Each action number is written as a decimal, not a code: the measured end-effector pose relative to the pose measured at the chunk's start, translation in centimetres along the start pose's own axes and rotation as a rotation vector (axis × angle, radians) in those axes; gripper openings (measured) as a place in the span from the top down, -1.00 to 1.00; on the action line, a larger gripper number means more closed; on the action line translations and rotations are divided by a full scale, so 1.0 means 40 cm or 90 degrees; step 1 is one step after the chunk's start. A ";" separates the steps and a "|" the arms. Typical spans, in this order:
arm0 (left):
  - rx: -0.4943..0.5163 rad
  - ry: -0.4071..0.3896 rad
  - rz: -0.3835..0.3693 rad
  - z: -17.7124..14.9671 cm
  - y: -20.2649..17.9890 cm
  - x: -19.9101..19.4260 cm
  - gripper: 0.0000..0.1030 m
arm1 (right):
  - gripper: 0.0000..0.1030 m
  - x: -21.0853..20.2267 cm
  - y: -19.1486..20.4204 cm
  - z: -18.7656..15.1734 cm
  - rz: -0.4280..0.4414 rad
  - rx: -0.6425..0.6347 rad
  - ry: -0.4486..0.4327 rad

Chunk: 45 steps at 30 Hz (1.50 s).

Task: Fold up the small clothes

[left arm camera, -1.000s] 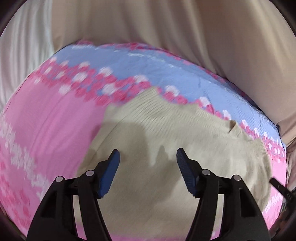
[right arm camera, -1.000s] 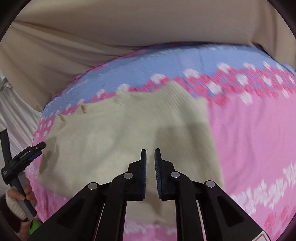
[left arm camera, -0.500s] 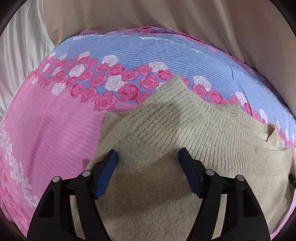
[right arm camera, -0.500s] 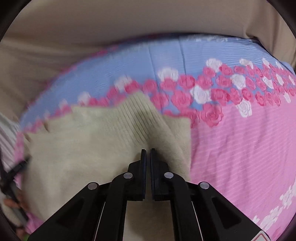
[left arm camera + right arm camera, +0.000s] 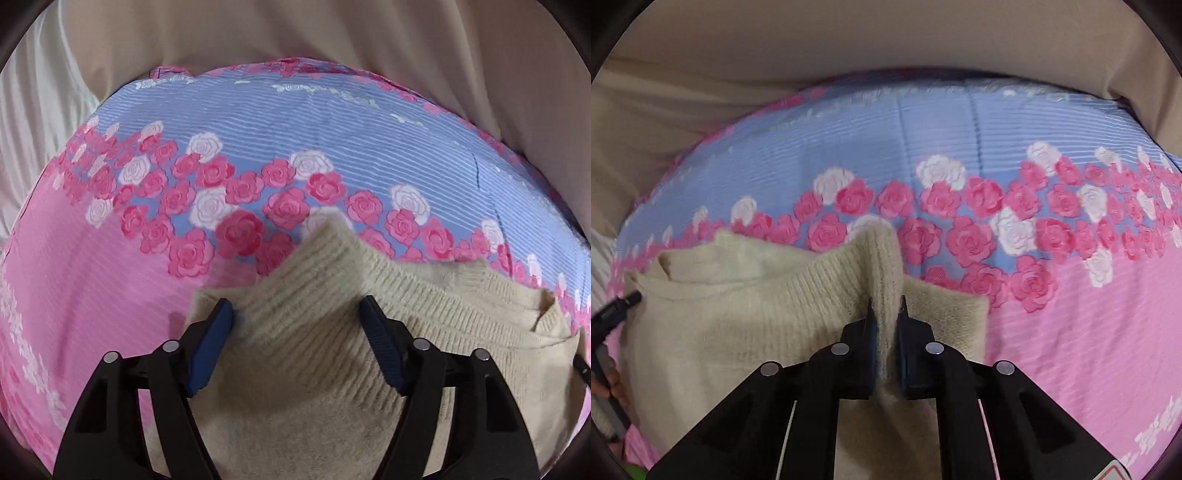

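A cream knitted sweater (image 5: 332,354) lies on a pink and blue rose-print bedspread (image 5: 110,280). In the left wrist view my left gripper (image 5: 297,317) is open, its blue pads (image 5: 212,343) on either side of a raised ribbed fold of the sweater. In the right wrist view my right gripper (image 5: 886,310) is shut on a lifted ridge of the sweater (image 5: 764,317), pinching the knit between its fingers. The other gripper's tip (image 5: 617,310) shows at the left edge of that view.
The bedspread (image 5: 1071,314) covers a bed. Beige fabric (image 5: 332,44) rises behind it, with white cloth (image 5: 33,110) at the far left. Pink bedspread lies open to the left of the sweater in the left wrist view and to the right in the right wrist view.
Both grippers came down and forward onto the sweater. The right gripper closed on a fold of knit and raised it. The left gripper stayed open around the raised fold.
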<state>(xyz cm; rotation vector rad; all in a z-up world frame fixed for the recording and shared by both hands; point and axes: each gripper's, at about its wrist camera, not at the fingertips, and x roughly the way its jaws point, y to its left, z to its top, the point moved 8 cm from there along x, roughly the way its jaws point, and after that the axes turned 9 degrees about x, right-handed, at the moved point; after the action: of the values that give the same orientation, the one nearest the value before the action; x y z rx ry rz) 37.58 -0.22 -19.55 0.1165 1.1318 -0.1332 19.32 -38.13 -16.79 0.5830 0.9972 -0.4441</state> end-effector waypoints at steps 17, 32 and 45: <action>-0.033 0.027 -0.028 0.009 0.038 0.048 -0.22 | 0.85 0.058 -0.019 0.016 -0.013 -0.010 0.040; -0.011 0.022 -0.010 0.007 0.030 0.048 -0.24 | 0.74 -0.055 0.005 -0.008 -0.010 -0.002 -0.034; -0.023 0.011 -0.030 -0.004 0.029 0.012 -0.21 | 0.62 -0.087 -0.010 -0.060 -0.018 -0.002 -0.032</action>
<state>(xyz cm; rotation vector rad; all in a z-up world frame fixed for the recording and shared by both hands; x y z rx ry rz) 37.84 0.91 -20.03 0.0580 1.1542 -0.1541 15.87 -36.63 -14.84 0.5530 0.9593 -0.4806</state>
